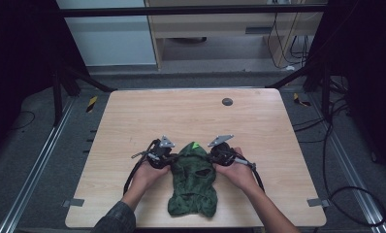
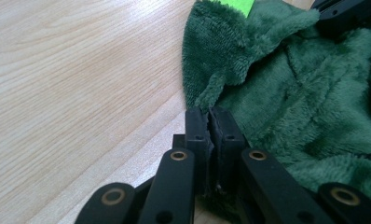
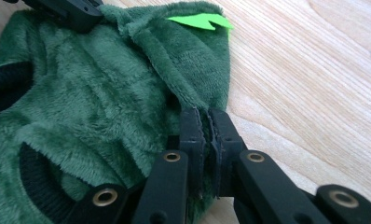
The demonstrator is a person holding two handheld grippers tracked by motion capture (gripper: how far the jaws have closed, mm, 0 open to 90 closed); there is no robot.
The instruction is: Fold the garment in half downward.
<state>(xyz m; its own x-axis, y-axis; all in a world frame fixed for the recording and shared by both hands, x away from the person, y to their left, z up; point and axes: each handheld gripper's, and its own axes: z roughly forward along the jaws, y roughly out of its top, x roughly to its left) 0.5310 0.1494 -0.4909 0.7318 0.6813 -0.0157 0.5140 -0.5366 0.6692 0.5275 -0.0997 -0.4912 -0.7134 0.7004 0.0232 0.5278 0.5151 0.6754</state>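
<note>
Nearest the person, the lower hem of the green plush garment lies loose on the worktop, close to its front edge; nothing holds this part down. The garment looks like a small fleece pet hoodie with dark ribbed openings, though its exact cut is hard to tell.

Farther up, the left gripper has its jaws closed all the way on the garment's left edge; the left gripper view shows only a thin fold of pile caught between the pads. The right gripper is likewise clamped tight on the opposite edge, again on a narrow pinch of fabric right at the jaw tips. Both hands sit on the worktop on either side of the garment.

Beyond the grippers, the hood end with its bright green tag points away from the person, and past it there is bare wood and a small dark disc.

The main risk, as I judge it, is the shallow bite. Plush pile is slippery and compresses, so a lift or a pull apart could draw the fold out of one gripper, leaving the garment hanging askew from the other. Each gripper may also have caught only the top layer, so that the piece opens up instead of moving as one. The free hem could drag and bunch, or slide off the near edge.
</note>
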